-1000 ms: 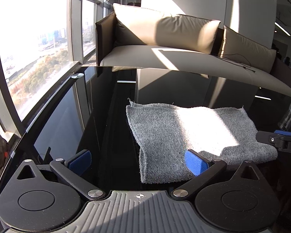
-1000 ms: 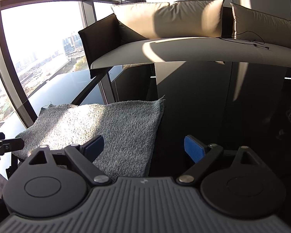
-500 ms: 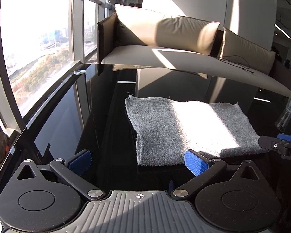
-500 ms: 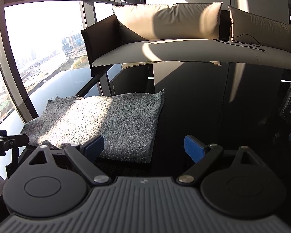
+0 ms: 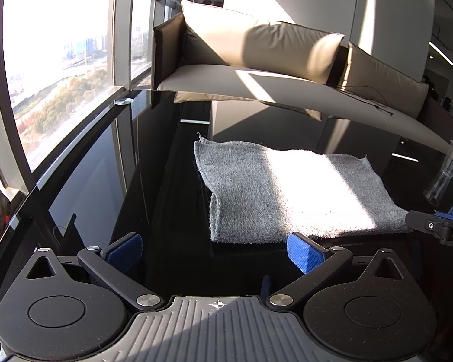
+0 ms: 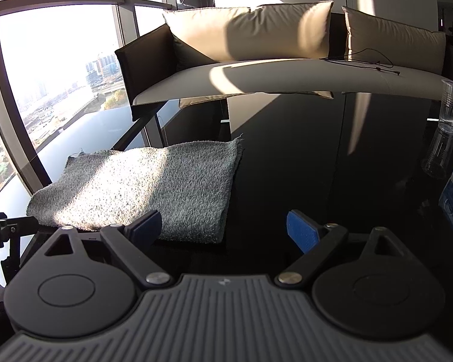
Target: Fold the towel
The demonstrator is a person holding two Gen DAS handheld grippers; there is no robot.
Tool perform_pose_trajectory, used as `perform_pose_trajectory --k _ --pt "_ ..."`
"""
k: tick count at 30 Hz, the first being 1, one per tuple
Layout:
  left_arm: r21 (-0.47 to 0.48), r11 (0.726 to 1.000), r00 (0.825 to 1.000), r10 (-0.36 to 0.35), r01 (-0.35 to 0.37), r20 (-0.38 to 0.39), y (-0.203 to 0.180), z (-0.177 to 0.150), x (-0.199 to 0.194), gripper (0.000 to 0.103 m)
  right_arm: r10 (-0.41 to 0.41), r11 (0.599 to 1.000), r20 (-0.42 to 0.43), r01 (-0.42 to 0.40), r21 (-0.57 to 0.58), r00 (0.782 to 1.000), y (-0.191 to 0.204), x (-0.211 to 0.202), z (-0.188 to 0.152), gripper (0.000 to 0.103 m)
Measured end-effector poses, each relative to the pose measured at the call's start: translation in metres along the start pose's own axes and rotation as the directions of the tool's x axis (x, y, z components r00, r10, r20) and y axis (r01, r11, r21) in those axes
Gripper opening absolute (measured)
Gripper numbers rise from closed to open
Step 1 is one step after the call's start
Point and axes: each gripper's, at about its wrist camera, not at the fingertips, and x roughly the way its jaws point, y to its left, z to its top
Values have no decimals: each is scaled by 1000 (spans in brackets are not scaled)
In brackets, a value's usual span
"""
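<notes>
Both claws have backed away from the folded grey terry towel (image 5: 290, 193), which now lies flat on the glossy black table (image 5: 154, 187) just ahead. The left claw (image 5: 214, 249) and right claw (image 6: 223, 226) gape wide, holding nothing. The fold looks finished.

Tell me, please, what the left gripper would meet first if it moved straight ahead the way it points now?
Probably the near left edge of the folded grey towel on the black table. The left gripper has open jaws just short of it; how high it is above the table is unclear.
</notes>
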Motion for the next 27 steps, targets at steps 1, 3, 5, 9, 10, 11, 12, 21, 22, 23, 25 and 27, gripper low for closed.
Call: perform_pose_trajectory --k 1,3,5,9,10,11,12,21,22,23,25,27 --pt "-2 1000 1000 -5 5 -2 0 1 0 100 0 1000 0 0 0 1000 0 1 0 92" --pt "-7 1000 1000 -16 16 -8 0 2 1 99 1 1000 1 -1 -5 1000 1 2 1 92" --pt "-16 999 999 -29 28 -17 0 3 3 97 0 1000 2 0 -11 1000 2 2 1 92" --pt "-33 999 999 -30 30 -28 1 4 5 96 1 1000 6 -1 -12 1000 2 2 1 92" --pt "-37 999 999 -30 28 -30 1 4 5 93 2 1000 6 -2 -13 1000 2 2 1 92" --pt "-44 999 999 -30 28 -31 2 4 5 92 2 1000 7 -2 -15 1000 2 2 1 92" --pt "-51 998 999 -30 28 -31 3 5 5 90 2 1000 8 -2 -16 1000 1 2 2 92" --pt "-74 997 999 -37 34 -33 3 7 4 80 -1 1000 7 2 -13 1000 1 3 2 92" --pt "-73 997 999 -37 34 -33 3 7 4 79 -2 1000 6 2 -13 1000 1 3 2 92" --pt "-71 997 999 -36 34 -33 2 6 3 77 -2 1000 6 2 -14 1000 1 3 2 92" --pt "-69 997 999 -38 36 -32 1 6 3 75 -3 1000 5 3 -14 1000 0 3 2 92" --pt "-71 997 999 -42 40 -29 1 7 2 70 -4 1000 3 4 -13 1000 0 3 2 92"
